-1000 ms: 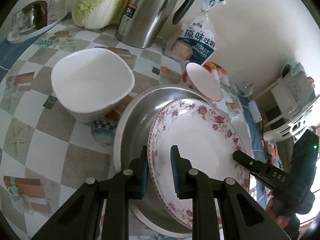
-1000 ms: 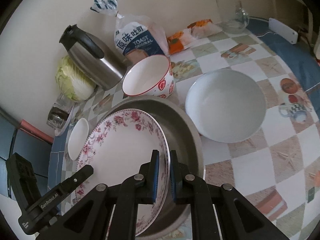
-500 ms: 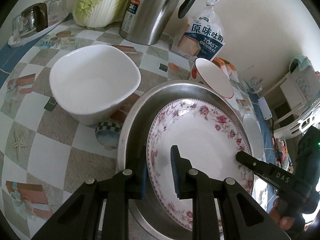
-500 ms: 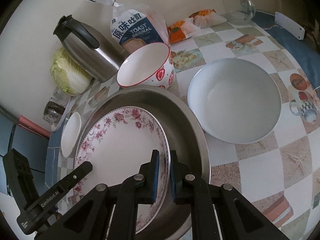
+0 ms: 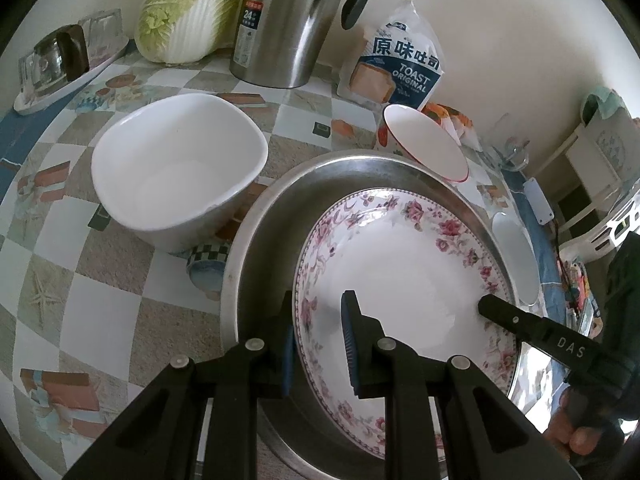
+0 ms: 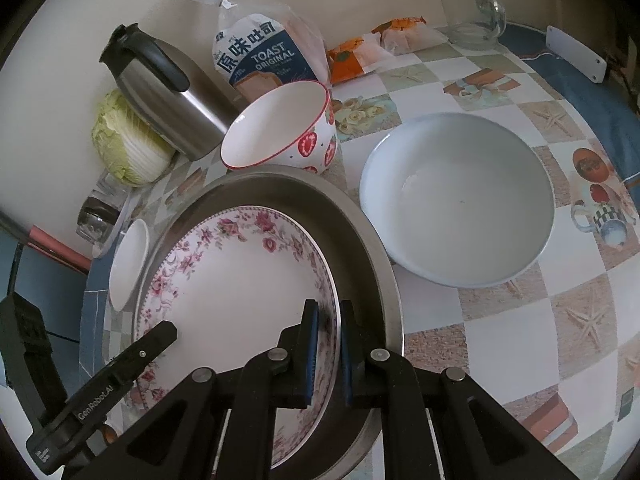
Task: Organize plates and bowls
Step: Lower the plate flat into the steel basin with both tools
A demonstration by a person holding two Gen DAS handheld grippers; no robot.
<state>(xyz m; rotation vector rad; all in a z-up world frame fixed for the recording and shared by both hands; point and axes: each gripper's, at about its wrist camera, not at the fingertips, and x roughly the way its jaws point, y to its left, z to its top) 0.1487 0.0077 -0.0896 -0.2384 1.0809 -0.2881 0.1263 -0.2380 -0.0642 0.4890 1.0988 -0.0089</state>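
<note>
Currently both tools sit on the floral plate (image 5: 404,280), which lies inside the steel pan (image 5: 260,248) on the desk (image 5: 120,320). Left tool (image 5: 318,344) straddles the plate's near-left rim, one finger outside and under the lip, one on the inner face; gap looks wider than the rim, so I read it as parted, not clamping. Right tool (image 6: 327,350) is pinched tight on the opposite rim, gripping the plate.

Step in hand, my read: seating the plate flat in the pan. Doing it well:
- keep both rim holds level so the plate doesn't rock on the pan wall
- let the right side down before releasing, no drop onto steel
- pull the left tool's outer finger up cleanly, it's wedged between rim and pan wall

Orientation: plate faces up, open side to the ceiling, slightly tilted in the right view, its right edge riding up nearer the pan wall. It's round, so no real long axis; the line between my two grips runs left-right across it.

White bowl (image 6: 456,200) sits beside the pan, strawberry bowl (image 6: 280,128) just behind it, small saucer (image 6: 128,264) at the pan's far side – all still loose on the desk
</note>
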